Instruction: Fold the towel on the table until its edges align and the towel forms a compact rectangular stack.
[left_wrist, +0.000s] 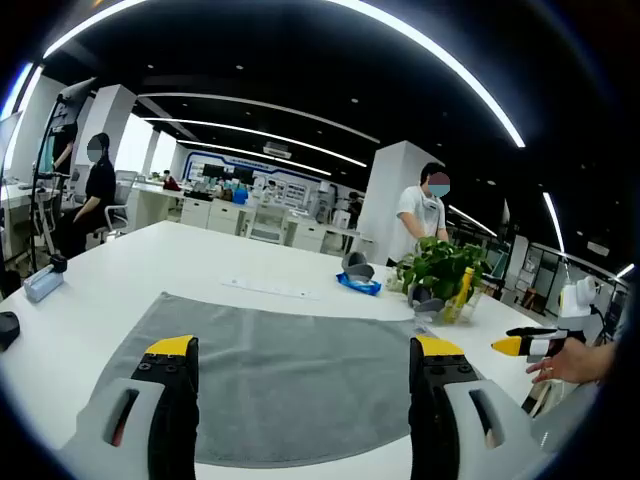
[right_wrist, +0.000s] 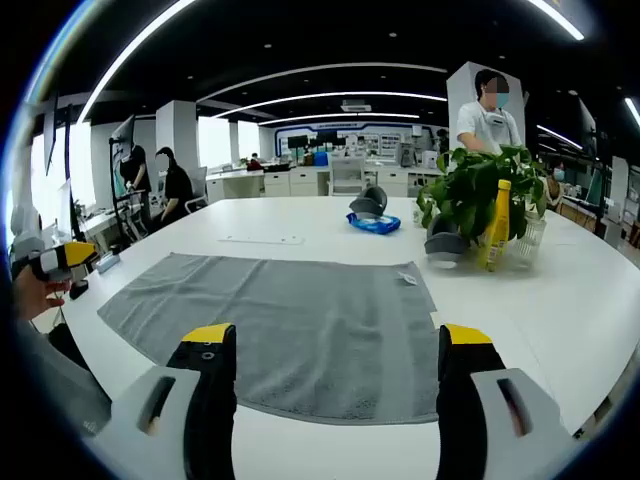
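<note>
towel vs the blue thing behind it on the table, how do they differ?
The towel is grey; the blue item is bright blue. The towel is far larger and lies spread flat and unfolded; the blue item is a small crumpled heap. Towel sits nearer the open grippers, blue item farther back. Both rest on the white table.

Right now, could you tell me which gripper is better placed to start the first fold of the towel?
Probably the left gripper: its open jaws hang over the flat grey towel, while the right gripper sits off its edge.
</note>
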